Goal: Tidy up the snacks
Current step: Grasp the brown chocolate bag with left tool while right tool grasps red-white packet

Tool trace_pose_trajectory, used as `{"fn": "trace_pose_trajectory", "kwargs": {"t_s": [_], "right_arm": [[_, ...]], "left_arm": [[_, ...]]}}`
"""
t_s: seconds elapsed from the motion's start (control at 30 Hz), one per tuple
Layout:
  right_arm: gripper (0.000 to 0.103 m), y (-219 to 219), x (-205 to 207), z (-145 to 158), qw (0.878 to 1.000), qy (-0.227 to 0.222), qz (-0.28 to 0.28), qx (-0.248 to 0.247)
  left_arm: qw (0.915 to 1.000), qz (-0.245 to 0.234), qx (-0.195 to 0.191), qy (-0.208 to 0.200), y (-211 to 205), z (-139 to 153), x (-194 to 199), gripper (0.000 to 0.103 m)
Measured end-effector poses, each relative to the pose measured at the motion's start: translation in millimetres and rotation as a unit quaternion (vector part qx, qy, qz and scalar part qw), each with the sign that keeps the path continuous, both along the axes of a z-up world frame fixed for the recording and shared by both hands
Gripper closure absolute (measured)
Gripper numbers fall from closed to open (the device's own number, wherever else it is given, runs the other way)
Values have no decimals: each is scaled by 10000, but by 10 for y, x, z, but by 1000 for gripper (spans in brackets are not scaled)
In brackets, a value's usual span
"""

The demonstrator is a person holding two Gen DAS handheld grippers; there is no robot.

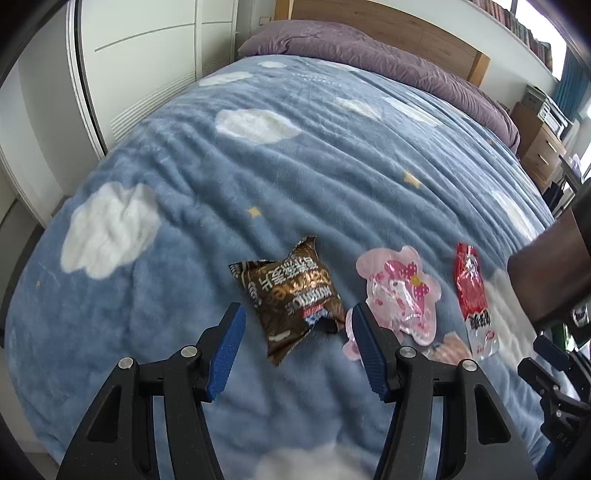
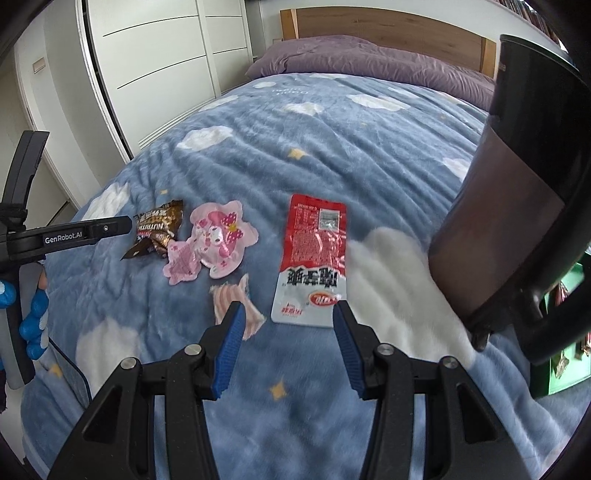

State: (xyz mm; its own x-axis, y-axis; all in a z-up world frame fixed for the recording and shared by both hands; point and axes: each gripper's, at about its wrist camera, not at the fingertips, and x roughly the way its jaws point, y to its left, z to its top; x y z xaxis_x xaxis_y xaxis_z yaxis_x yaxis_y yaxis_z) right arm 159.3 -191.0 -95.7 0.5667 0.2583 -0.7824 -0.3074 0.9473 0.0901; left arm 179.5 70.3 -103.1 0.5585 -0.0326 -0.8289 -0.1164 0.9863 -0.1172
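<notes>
Several snacks lie on a blue cloud-print blanket [image 1: 295,166]. A brown foil packet [image 1: 290,295] lies just ahead of my open, empty left gripper [image 1: 297,321]. A pink character-shaped packet [image 1: 400,291] is to its right, then a red and white packet [image 1: 472,295]. In the right wrist view my right gripper [image 2: 288,317] is open and empty, with the red and white packet [image 2: 314,258] just beyond its tips. A small pink striped packet [image 2: 236,302] lies by its left finger. The pink packet [image 2: 214,240] and brown packet [image 2: 157,229] lie farther left.
A dark brown container [image 2: 506,199] stands at the right on the bed, with a green box [image 2: 569,369] beside it. Purple pillows [image 1: 369,51] and a wooden headboard [image 2: 388,29] are at the far end. White wardrobe doors [image 2: 159,66] are at left.
</notes>
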Motion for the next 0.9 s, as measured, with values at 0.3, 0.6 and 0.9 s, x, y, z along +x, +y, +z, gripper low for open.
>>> {"fn": "trace_pose_trajectory", "kwargs": {"t_s": [0.3, 0.6, 0.9], "right_arm": [[9, 49, 324, -119, 9999, 55, -72, -80], [7, 69, 561, -327, 9995, 270, -115, -87], [5, 109, 760, -542, 9983, 556, -140, -56]], "left_arm": [[9987, 264, -359, 259, 87, -234, 275, 48], [9975, 382, -383, 465, 80, -459, 396, 42], [9970, 339, -441, 530, 78, -591, 493, 41]]}}
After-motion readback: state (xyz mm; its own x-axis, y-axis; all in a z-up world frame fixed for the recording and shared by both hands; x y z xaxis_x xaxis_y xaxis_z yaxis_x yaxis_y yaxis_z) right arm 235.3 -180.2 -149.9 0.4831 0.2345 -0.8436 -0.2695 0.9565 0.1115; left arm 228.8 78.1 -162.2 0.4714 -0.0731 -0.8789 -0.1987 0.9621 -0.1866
